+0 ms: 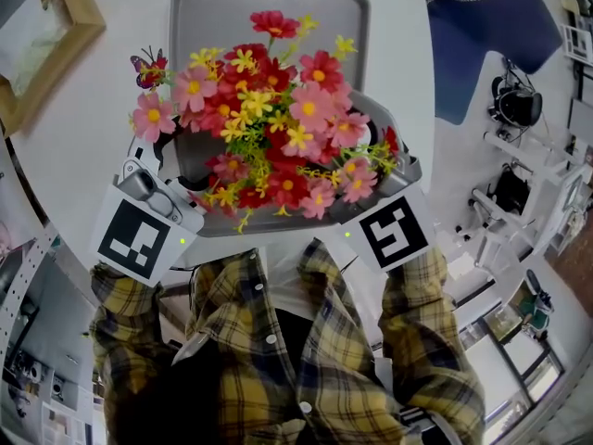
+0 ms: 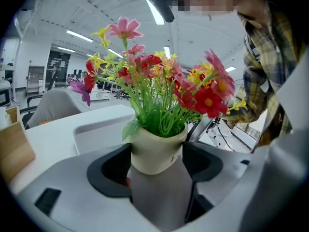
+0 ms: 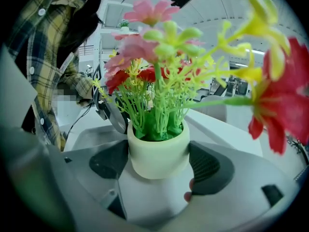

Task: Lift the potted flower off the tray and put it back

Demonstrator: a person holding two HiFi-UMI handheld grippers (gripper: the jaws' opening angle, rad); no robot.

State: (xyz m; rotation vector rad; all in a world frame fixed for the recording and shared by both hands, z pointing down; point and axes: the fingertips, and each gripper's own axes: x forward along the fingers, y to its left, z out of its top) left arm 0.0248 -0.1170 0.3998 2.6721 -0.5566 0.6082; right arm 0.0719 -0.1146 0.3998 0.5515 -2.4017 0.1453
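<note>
Head view: the potted flower (image 1: 273, 123) stands upright over the near half of the tray (image 1: 199, 26), close to the tray's near edge. The tray lies on the white counter (image 1: 107, 100). The blooms hide the pot from above, so I cannot tell whether its base rests on the tray or hangs just clear of it.

The left gripper (image 2: 157, 164) comes in from the tray's near left corner and the right gripper (image 3: 158, 166) from the near right, so the pot sits squarely between the two. Neither gripper is nearer than the other.

In the left gripper view the cream pot (image 2: 155, 149) fills the gap, with both dark pads against its sides. The right gripper view shows the same: jaws closed in on the pot wall, stems rising straight up out of it.

As I judge it, the pot's axis is vertical, so the coming move is straight up or straight down. Both grippers would need to travel level together, or the pot will tilt.
</note>
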